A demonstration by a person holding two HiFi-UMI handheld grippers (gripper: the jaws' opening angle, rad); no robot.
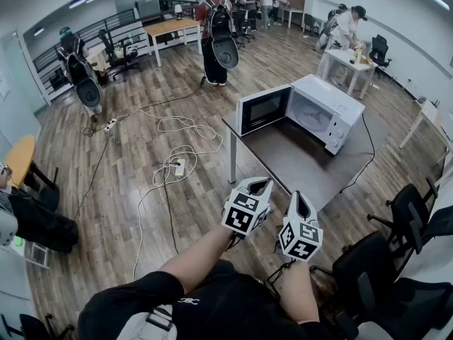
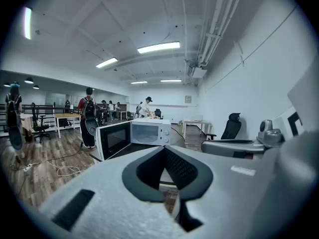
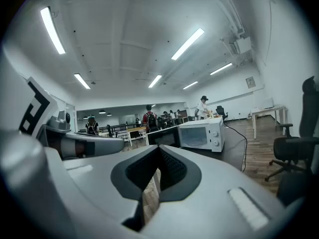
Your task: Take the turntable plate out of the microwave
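A white microwave (image 1: 327, 110) stands at the far end of a dark grey table (image 1: 297, 158), its door (image 1: 263, 108) swung open to the left. The cavity looks pale inside, and I cannot make out the turntable plate. My left gripper (image 1: 260, 185) and right gripper (image 1: 300, 202) hover side by side before the table's near edge, well short of the microwave. Both are shut with nothing in them. The left gripper view has the microwave (image 2: 147, 132) and its open door (image 2: 113, 139) beyond the closed jaws (image 2: 165, 150). The right gripper view shows the microwave (image 3: 202, 134) past its closed jaws (image 3: 158, 149).
Cables and a power strip (image 1: 179, 167) lie on the wooden floor left of the table. Black office chairs (image 1: 407, 214) stand at the right. A person with a backpack (image 1: 216, 30) stands beyond, with more tables and people further back. A round wooden table (image 1: 17, 159) is at the left.
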